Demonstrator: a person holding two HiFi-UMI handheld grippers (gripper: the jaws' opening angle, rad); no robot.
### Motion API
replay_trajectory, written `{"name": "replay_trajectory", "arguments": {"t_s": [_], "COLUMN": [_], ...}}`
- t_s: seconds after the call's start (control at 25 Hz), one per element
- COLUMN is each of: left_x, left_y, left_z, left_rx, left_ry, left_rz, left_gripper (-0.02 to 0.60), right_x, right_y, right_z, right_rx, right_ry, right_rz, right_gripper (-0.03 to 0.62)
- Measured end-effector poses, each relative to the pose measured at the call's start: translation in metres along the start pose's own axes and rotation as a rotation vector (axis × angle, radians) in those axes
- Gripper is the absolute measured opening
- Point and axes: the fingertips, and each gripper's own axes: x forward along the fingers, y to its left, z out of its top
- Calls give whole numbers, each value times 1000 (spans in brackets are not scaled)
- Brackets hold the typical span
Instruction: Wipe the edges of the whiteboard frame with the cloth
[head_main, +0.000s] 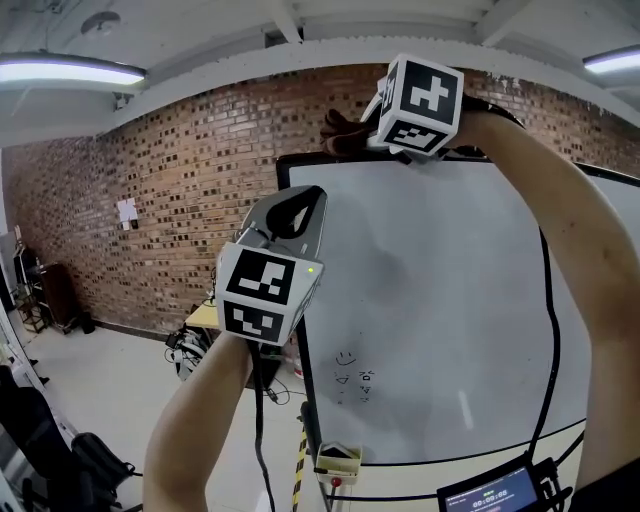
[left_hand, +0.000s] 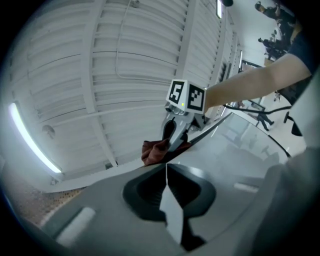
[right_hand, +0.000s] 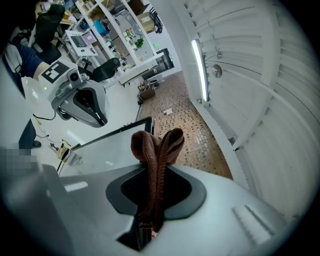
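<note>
The whiteboard (head_main: 430, 300) has a black frame (head_main: 310, 157). My right gripper (head_main: 375, 132) is up at the frame's top edge near the top left corner, shut on a brown cloth (head_main: 345, 130) that rests on that edge. In the right gripper view the folded cloth (right_hand: 157, 147) sticks up from between the jaws, just above the frame corner (right_hand: 146, 121). My left gripper (head_main: 300, 200) hovers in front of the board's left edge, lower down, jaws shut with nothing in them (left_hand: 166, 167). It looks up at the right gripper (left_hand: 180, 125) and the cloth (left_hand: 156, 151).
A brick wall (head_main: 150, 200) stands behind the board. A ledge at the board's foot carries a small box (head_main: 338, 462). A black cable (head_main: 548, 330) hangs beside my right arm. A screen (head_main: 490, 495) is at the bottom right and an office chair (head_main: 90, 460) at the lower left.
</note>
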Motion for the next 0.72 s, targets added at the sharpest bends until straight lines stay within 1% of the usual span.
{"name": "replay_trajectory", "arguments": {"t_s": [0.2, 0.44, 0.72], "left_x": [17, 38, 64], "left_y": [-34, -69, -111], "left_z": [10, 23, 41], "left_rx": [-27, -44, -45], "left_ry": [-11, -24, -16], "left_rz": [-43, -71, -88], "left_gripper": [8, 8, 8], "right_x": [-20, -44, -75], "right_y": [0, -3, -5], "right_z": [-31, -65, -110], "right_rx": [62, 170, 188], "right_ry": [-15, -58, -64], "right_rz": [15, 39, 49], "right_gripper": [60, 58, 58]}}
